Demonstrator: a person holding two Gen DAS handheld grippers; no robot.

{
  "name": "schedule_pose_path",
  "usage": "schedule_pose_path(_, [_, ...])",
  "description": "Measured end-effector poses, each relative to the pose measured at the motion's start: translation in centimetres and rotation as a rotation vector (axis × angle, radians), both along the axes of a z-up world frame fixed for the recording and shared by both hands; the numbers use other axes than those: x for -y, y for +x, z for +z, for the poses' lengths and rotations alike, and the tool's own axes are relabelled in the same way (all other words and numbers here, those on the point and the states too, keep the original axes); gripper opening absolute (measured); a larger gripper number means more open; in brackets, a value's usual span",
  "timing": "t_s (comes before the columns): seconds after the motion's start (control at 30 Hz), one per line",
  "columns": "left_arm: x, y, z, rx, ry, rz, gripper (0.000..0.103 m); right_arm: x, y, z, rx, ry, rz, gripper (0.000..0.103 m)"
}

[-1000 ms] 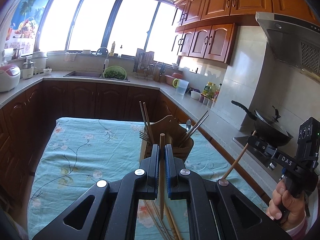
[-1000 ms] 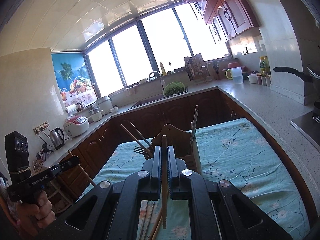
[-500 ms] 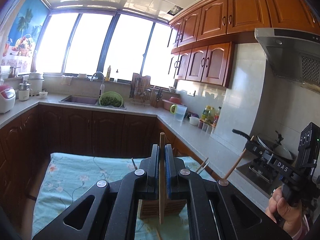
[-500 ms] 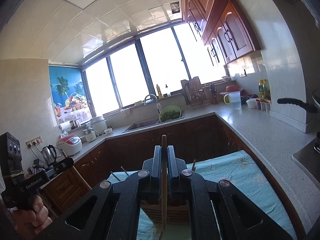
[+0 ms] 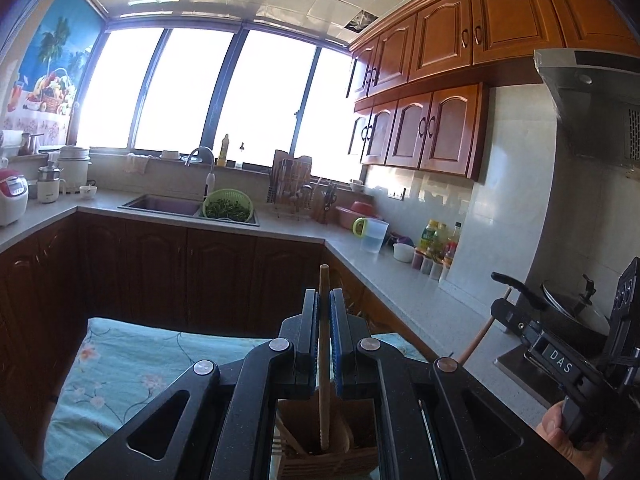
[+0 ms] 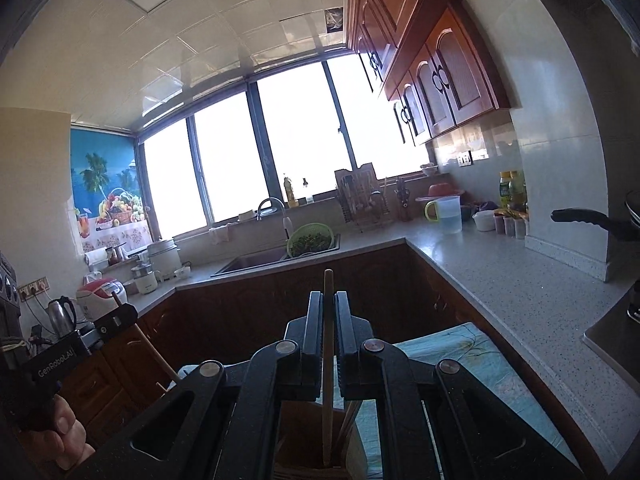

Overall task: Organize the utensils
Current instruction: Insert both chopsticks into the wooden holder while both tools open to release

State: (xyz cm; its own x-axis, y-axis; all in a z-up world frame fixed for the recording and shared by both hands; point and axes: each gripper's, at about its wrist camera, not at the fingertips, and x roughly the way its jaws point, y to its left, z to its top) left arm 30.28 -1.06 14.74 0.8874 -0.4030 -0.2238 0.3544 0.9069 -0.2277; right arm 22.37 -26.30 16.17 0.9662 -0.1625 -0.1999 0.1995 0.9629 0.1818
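Above the wooden holder, two upright, pale chopsticks.

Left wrist view sits right behind the left hand-held gripper, looking forward along its fingers, tipped up toward the window and ceiling, with the wooden holder close beneath. The right hand-held gripper shows at its right edge. Right wrist view rides just behind the right hand-held gripper, also facing the window, angled higher, with the left hand-held gripper at its left edge. Both views share the sink, green colander, bench corner and cloth-covered table below.
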Motion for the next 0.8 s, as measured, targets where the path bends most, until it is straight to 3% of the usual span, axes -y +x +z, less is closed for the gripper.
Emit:
schedule_pose_path(0.2, [1.3,1.7,-3.2,-0.058,0.03,0.0,0.004,0.3,0.9,-3.3,-0.074,0.029,-0.003,0.005])
schedule_pose_path(0.4, [1.3,2.8,-4.6,-0.124,0.045,-0.003,0.004,1.0,1.1,-5.5,-0.133,0.066,-0.004,0.005])
schedule_pose_path(0.8, [1.2,3.3,-3.4,-0.137,0.055,0.013,0.005,1.3,1.3,-5.2,-0.156,0.07,-0.012,0.009])
